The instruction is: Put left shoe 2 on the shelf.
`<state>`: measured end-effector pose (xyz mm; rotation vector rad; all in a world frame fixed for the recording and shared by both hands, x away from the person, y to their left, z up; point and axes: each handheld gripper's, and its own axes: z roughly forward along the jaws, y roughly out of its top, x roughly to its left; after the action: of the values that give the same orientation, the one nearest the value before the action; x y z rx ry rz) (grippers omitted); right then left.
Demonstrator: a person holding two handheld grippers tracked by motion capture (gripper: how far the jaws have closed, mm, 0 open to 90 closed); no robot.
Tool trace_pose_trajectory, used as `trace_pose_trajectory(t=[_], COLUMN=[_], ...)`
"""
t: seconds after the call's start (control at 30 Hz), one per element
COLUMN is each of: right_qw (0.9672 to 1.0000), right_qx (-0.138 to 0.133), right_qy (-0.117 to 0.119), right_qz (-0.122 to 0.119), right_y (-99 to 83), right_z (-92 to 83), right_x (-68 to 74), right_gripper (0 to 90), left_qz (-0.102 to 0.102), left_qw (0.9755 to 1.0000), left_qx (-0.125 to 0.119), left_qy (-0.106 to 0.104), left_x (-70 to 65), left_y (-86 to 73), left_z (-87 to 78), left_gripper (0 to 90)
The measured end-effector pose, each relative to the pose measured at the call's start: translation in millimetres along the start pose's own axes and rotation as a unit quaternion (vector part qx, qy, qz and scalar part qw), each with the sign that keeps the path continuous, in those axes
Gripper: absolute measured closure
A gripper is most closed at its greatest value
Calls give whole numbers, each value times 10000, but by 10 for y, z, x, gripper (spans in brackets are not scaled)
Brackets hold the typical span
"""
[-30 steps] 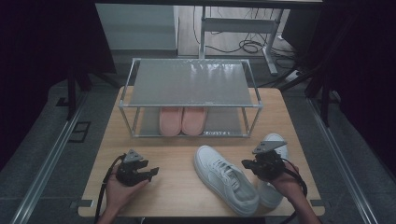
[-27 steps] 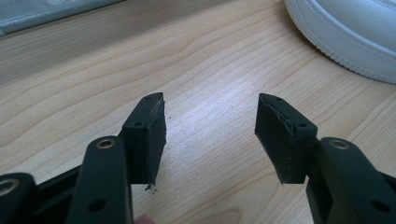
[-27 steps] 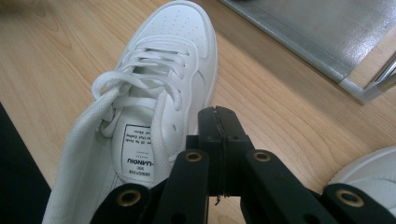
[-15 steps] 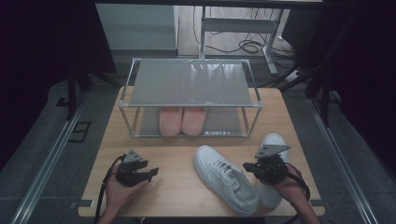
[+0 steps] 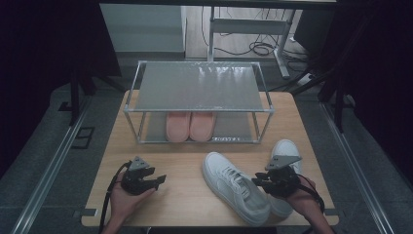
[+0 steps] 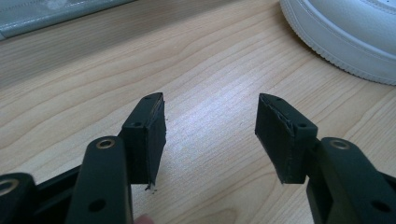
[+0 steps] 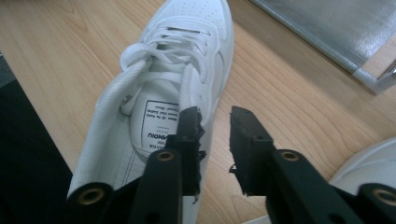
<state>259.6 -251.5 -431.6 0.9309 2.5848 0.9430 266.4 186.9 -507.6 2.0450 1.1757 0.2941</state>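
Right gripper (image 7: 215,116): jaws have just been opening, now parted a little, straddling the side wall of the white sneaker (image 7: 180,70), pads not pressing. Left gripper (image 6: 210,126): jaws wide, empty, sneaker well beyond them. Risk: closing on the soft collar alone could let the shoe tilt and slip

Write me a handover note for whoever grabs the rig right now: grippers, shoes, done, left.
Left hand-held gripper: open, empty, low over the table.
Right hand-held gripper: jaws just opened, straddling the near sneaker's collar wall, not pressing.
Second white sneaker lies behind the right hand.
Pink slippers sit on the rack's lower shelf.
Done: neither sneaker is racked.
Left: probably grip and shelve both.
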Motion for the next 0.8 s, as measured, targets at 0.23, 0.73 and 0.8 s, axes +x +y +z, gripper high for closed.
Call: trace_pose_trajectory(t=[0.23,0.73,0.8], right_qw=[10000,9981,9974], right_qx=[36,597,678], right_qy=[-18,-46,-181], right_qz=[-19,-124,-145], right_y=[30,100,119], right_z=[5,390,409], right_x=[-1,131,140], right_gripper=[644,666,714], left_qz=[-7,-12,-6], left_qw=[10000,10000,10000], left_qx=[-10,-8,-9], left_qy=[6,-19,-20], left_x=[5,3,2], left_y=[-1,-4,-5], left_z=[-7,3,3], left_gripper=[434,432,432])
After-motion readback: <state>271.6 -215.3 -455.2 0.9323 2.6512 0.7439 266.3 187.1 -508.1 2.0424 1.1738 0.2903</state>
